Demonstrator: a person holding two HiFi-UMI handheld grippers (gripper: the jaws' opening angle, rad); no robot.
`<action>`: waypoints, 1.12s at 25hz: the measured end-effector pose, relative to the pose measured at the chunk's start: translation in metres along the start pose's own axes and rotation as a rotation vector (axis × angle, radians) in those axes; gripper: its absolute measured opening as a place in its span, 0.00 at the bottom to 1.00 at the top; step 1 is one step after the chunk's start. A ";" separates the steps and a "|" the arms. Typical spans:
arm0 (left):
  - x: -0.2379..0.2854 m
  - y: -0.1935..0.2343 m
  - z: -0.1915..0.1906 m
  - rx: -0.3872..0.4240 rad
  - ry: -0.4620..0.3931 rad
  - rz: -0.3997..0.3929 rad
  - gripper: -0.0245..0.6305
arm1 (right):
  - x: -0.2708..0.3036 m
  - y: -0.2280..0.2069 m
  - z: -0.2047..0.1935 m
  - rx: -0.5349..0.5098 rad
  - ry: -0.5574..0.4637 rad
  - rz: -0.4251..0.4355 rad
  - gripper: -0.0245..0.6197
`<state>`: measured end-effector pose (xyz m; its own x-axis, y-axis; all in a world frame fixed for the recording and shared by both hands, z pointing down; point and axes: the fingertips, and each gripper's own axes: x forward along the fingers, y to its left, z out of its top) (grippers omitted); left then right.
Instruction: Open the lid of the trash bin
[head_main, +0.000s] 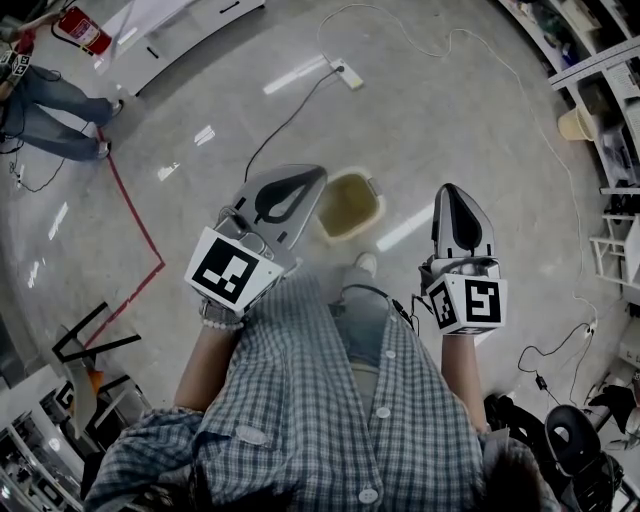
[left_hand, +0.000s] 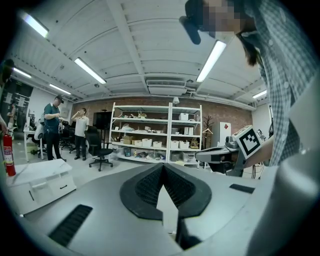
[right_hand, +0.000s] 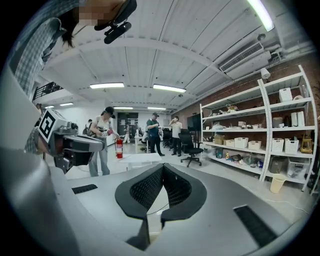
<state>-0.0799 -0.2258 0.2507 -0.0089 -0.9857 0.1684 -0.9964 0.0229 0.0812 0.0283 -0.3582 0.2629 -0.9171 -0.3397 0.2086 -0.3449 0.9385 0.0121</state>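
Pale floor holds the bin, below and between both grippers, closer to the left gripper. Its jaws and those of the right gripper are pressed together, empty, pointing level across the room.

Pale, glossy floor, with a red tape line turning a corner across it and a cable trailing to a power strip. White shelves full of boxes stand against a brick wall. Tube lights run along the white beamed ceiling. A black office chair sits before the shelves. A fire extinguisher stands near a low white cabinet.
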 end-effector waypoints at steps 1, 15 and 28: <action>0.000 0.000 0.000 0.000 0.000 -0.001 0.03 | 0.000 0.000 0.000 -0.002 0.000 0.001 0.06; -0.002 -0.005 -0.003 -0.002 0.001 -0.007 0.03 | -0.005 0.001 0.000 -0.007 0.001 -0.006 0.06; -0.005 -0.003 -0.004 -0.005 0.007 -0.001 0.03 | -0.004 0.003 -0.002 -0.005 0.014 0.001 0.06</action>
<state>-0.0763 -0.2205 0.2534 -0.0072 -0.9844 0.1756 -0.9960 0.0227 0.0864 0.0316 -0.3533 0.2638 -0.9144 -0.3383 0.2225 -0.3433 0.9391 0.0167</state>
